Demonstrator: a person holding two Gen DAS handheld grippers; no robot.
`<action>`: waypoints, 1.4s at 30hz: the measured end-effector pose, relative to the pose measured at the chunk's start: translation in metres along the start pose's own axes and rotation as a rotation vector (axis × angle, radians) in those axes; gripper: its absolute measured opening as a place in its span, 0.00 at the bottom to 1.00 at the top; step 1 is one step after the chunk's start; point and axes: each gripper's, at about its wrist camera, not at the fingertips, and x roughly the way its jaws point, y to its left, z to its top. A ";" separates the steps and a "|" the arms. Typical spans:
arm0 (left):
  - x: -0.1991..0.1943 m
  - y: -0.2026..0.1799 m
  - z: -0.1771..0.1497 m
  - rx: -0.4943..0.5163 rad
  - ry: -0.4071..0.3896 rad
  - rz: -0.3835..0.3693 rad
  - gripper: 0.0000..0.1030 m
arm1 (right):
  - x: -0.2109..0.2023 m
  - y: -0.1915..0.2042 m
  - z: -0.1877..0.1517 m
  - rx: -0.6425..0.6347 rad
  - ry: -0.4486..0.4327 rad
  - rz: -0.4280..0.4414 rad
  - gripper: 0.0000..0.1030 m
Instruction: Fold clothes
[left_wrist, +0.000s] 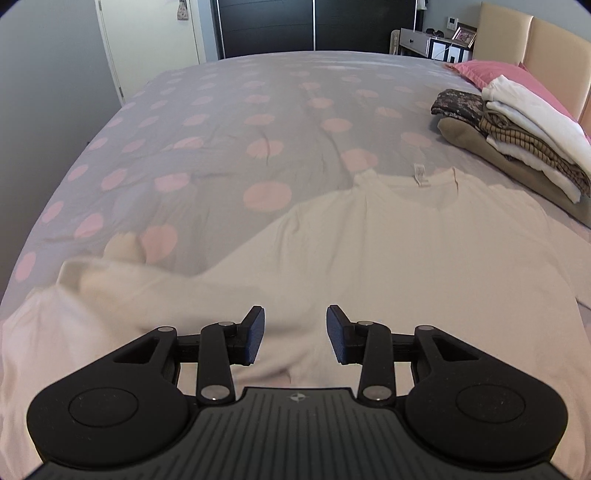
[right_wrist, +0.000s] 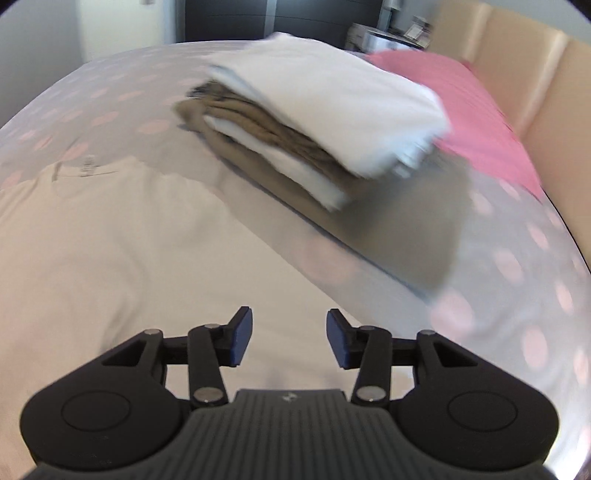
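Plainly, the thing to be folded is the white T-shirt (left_wrist: 406, 251), spread flat on the grey bed cover with pink dots (left_wrist: 221, 122); in the left wrist view it fills the lower middle and right of the frame, and in the right wrist view it takes the lower left. Its long axis runs from the bottom of the frame up toward the middle, with the collar (left_wrist: 417, 184) and its small label at the far end, so the neck points away from the cameras and the hem lies somewhere beneath them, out of sight. One sleeve (left_wrist: 110, 280) trails toward the lower left of the left wrist view, rumpled and blurred. I judge the cloth light, thin and limp: it will sag and crease wherever it is lifted, it will not hold a shape by itself, and it is in no way fragile. A pinch at a seam, such as a shoulder, a sleeve edge or a hem corner, looks the surest hold, since a bare flat stretch gives the pads little to bite. The left tool (left_wrist: 294, 336) hangs above the body of the shirt with its jaws apart and nothing between them; the right tool (right_wrist: 290, 339) likewise stands released and bare over the shirt's right edge. A stack of folded clothes (right_wrist: 325, 122) sits at the upper middle of the right wrist view, beside a pink pillow (right_wrist: 480, 122).
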 end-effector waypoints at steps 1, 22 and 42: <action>-0.006 0.000 -0.004 -0.006 0.002 0.001 0.34 | -0.003 -0.014 -0.011 0.048 0.018 -0.016 0.47; -0.045 -0.026 -0.045 -0.076 -0.025 0.020 0.34 | -0.010 -0.072 -0.155 0.393 0.393 -0.062 0.03; -0.033 -0.022 -0.092 -0.022 0.153 0.027 0.36 | -0.035 -0.173 -0.148 0.665 0.323 -0.448 0.02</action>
